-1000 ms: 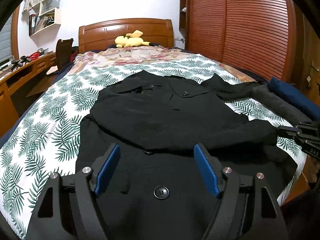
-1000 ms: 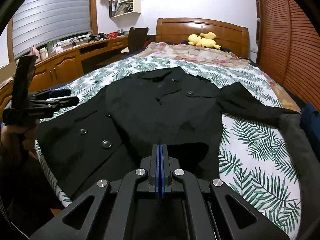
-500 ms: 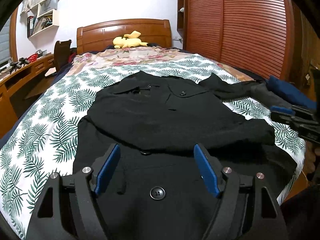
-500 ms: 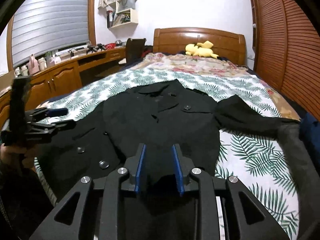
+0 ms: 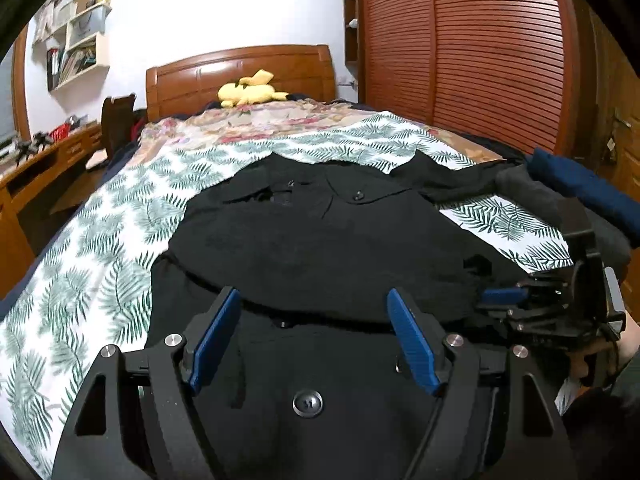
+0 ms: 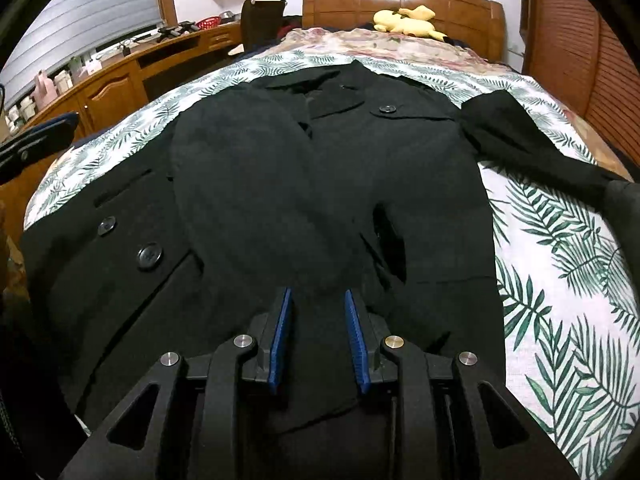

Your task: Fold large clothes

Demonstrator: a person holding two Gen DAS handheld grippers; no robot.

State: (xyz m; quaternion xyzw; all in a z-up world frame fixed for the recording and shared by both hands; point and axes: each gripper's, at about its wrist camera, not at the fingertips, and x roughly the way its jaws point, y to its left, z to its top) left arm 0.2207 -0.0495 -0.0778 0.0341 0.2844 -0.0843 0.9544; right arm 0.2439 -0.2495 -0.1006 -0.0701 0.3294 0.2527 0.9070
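Black on black: I can't make out the coat's [image 6: 360, 168] folds or hem edge under either gripper, and its near end is cut off by the bottom of both frames. In the left view the far sleeve tip runs into a grey roll [image 5: 532, 196] at right, so I can't see where it ends.

Coat lies flat at centre frame on the leaf-print bedspread [image 5: 100, 248], collar toward the headboard [image 5: 240, 76]. One sleeve [image 6: 256, 200] is folded across the chest, the other [image 6: 532, 148] stretches out to the upper right of the right view. Big buttons show at lower left.

My left gripper [image 5: 312, 336] has its fingers spread wide over the lower front, nothing between them. My right gripper [image 6: 318, 336] has a narrow gap, fingers low over the cloth by the folded sleeve's end; pads don't look pressed on anything, but the dark cloth makes that hard to judge.

Around: yellow plush toy [image 5: 250, 92] by the headboard, navy bundle [image 5: 580, 188] at right edge, desk [image 6: 120, 76] upper left, slatted wardrobe [image 5: 480, 60] upper right.
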